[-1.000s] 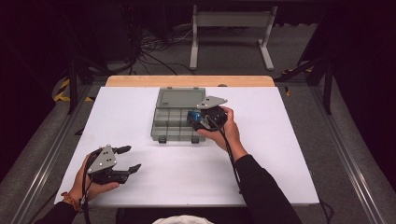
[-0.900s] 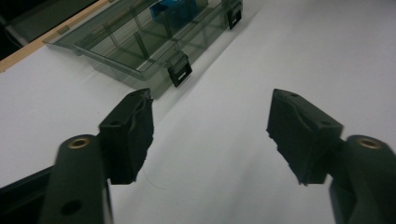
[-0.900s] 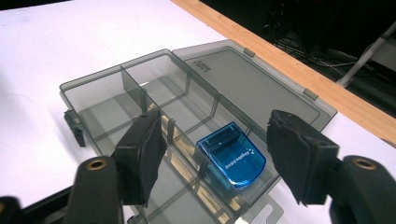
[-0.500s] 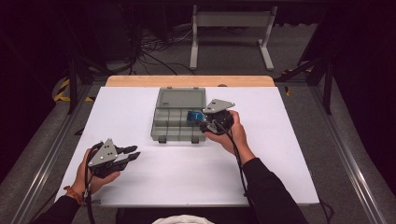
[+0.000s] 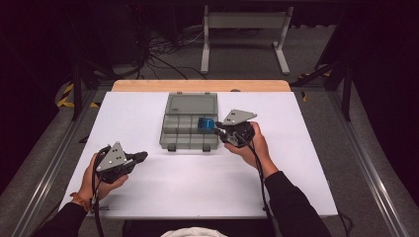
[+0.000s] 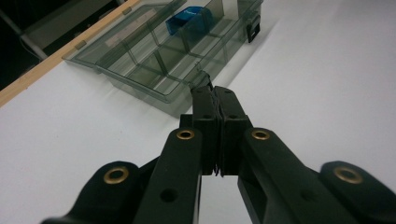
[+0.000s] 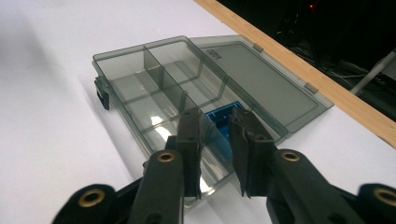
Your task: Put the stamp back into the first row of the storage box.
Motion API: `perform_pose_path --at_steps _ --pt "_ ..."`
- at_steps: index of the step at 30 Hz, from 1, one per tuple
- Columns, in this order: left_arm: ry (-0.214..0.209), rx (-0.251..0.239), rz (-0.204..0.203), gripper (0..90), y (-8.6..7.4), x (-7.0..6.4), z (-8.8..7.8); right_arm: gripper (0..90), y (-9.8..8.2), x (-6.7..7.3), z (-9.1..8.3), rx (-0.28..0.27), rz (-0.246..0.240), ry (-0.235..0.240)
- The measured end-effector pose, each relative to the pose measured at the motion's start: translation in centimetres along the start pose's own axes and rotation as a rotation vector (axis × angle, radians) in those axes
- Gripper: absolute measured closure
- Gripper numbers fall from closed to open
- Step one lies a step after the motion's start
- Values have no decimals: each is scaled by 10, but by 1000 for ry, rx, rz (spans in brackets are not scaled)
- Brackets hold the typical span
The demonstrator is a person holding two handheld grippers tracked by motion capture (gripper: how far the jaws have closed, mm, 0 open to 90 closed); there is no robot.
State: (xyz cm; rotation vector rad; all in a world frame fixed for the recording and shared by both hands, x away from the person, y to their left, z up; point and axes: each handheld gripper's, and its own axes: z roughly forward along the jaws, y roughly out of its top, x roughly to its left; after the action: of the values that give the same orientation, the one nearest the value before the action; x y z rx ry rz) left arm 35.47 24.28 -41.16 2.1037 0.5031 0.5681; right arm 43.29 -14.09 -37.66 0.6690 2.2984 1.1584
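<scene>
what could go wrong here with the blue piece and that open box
The right gripper has its jaws open astride the wall of the compartment box, with the blue piece just beyond. Closing now might pinch the wall or a divider instead. The light box could slide or tip on the white table, since the left gripper, shut, is well away from it.

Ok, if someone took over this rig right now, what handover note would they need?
Left gripper: shut, holding nothing, over the bare white table, short of the organizer box.
Right gripper: jaws apart at the box's right edge, pointing at the blue piece; no grip on it.
Box: lid open and lying flat behind it. The blue piece sits in a compartment on the right side; the other compartments look empty.
Done: box opened, blue piece inside.
Left: probably closing the lid, unless more handling of the blue piece is meant.
</scene>
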Motion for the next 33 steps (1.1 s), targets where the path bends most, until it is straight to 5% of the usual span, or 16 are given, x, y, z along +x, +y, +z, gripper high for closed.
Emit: perform_pose_path --at_steps 12,33 --pt "5 11 -16 896 6 16 9 871 -10 -2 -12 5 -26 8" --pt "20 38 -36 898 17 44 30 900 -29 -21 -23 53 7 -32"
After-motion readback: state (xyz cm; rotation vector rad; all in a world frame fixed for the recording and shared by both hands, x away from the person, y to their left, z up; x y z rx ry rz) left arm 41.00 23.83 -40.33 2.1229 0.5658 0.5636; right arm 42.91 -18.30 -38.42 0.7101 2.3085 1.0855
